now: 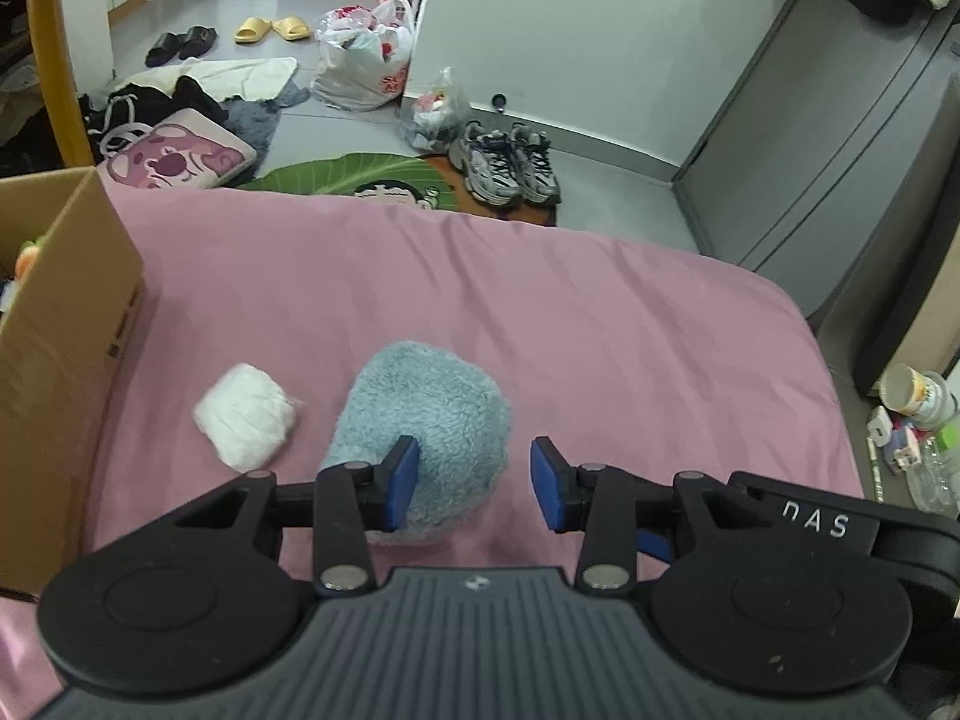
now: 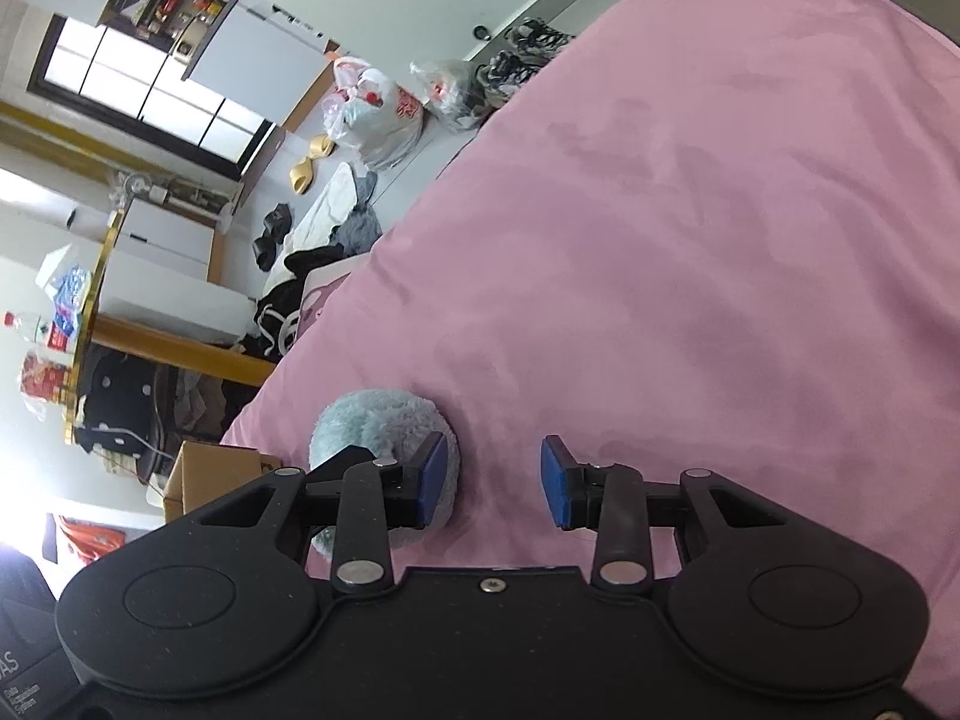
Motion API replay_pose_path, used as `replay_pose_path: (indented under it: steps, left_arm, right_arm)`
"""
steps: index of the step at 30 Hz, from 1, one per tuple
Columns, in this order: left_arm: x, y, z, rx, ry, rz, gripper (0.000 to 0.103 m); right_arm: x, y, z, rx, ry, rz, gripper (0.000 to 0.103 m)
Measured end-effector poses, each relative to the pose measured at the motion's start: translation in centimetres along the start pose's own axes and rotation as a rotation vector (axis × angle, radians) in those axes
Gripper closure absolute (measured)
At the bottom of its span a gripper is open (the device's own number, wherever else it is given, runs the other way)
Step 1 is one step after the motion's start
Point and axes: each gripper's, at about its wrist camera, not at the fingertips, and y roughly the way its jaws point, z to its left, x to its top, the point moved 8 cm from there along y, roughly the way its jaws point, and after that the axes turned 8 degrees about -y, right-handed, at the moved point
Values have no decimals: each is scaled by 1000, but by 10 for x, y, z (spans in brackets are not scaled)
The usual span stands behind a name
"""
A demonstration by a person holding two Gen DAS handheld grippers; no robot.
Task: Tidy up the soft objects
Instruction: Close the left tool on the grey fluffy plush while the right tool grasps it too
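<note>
So both the left gripper (image 1: 474,483) and right gripper (image 2: 495,480) are spread wide, holding nothing; fluffy blue plush (image 1: 429,420) sits on the pink bed (image 1: 600,312), beside a white bundle (image 1: 246,417).

- Bed (image 1: 600,324) w/ pink sheet, lightly wrinkled; corner rounds off at right in left wrist view.
- Fluffy blue plush (image 1: 426,414) lies on sheet, approx centre-front.
- White soft bundle (image 1: 246,417) just beside plush, on its left, apart.
- Cardboard box (image 1: 66,330) stands on sheet at left edge.
</note>
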Motion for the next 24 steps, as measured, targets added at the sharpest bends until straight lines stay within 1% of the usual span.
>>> replay_pose_path:
  steps: [3, 10, 16, 19, 24]
  left_arm:
    - [4, -1, 10, 43, 13, -15, 62]
    - [14, 0, 38, 69, -57, -15, 62]
    - [16, -1, 52, 46, -103, -17, 63]
    - [16, -2, 58, 38, -106, -16, 67]
    - [15, 1, 66, 25, -127, -9, 69]
  right_arm:
    - [2, 9, 9, -2, -35, 20, 68]
    - [7, 27, 22, 7, -45, 47, 67]
    - [7, 39, 40, 28, -77, 63, 67]
    - [6, 44, 46, 27, -84, 77, 67]
    - [4, 47, 52, 47, -103, 91, 66]
